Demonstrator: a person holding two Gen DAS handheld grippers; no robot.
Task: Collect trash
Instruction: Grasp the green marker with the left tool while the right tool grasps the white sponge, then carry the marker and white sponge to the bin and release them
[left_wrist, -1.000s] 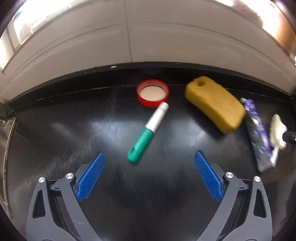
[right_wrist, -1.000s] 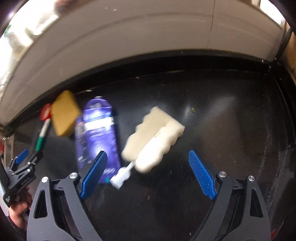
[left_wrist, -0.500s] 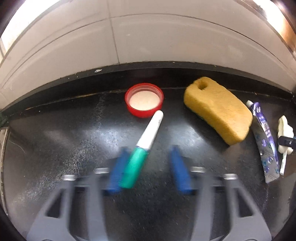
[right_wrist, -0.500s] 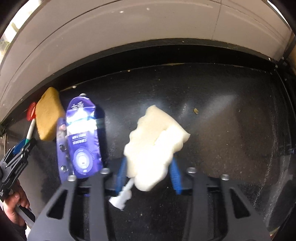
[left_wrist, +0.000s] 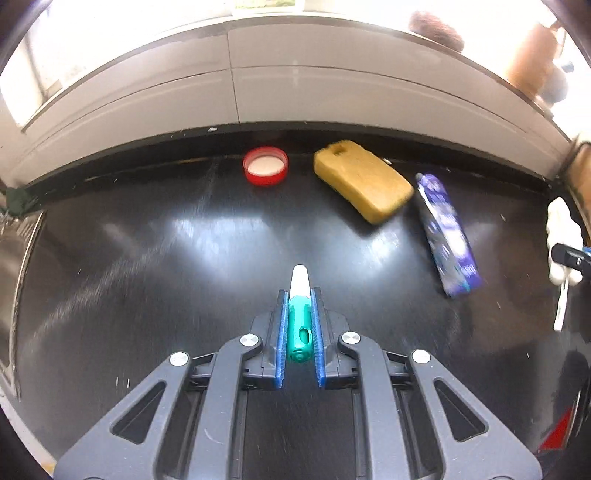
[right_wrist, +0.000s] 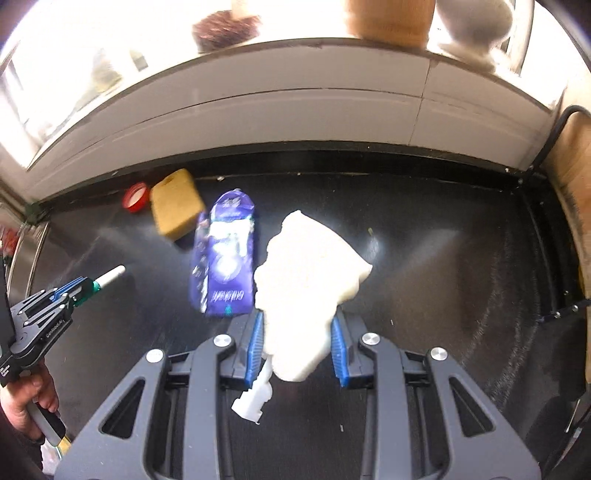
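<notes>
Over counter (left_wrist: 147, 258), left tongs (left_wrist: 300, 325) clamped on marker (left_wrist: 298, 314), right tongs (right_wrist: 297, 343) on brush (right_wrist: 303, 291); pickup step, presumably; next calls for carrying both to a bin.

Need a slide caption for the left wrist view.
Left gripper clamps a green-and-white marker above the black countertop.

Bare counter (left_wrist: 155, 266) left/front; sponge (left_wrist: 364, 180), purple pouch (left_wrist: 447, 236) crowd back right.
</notes>
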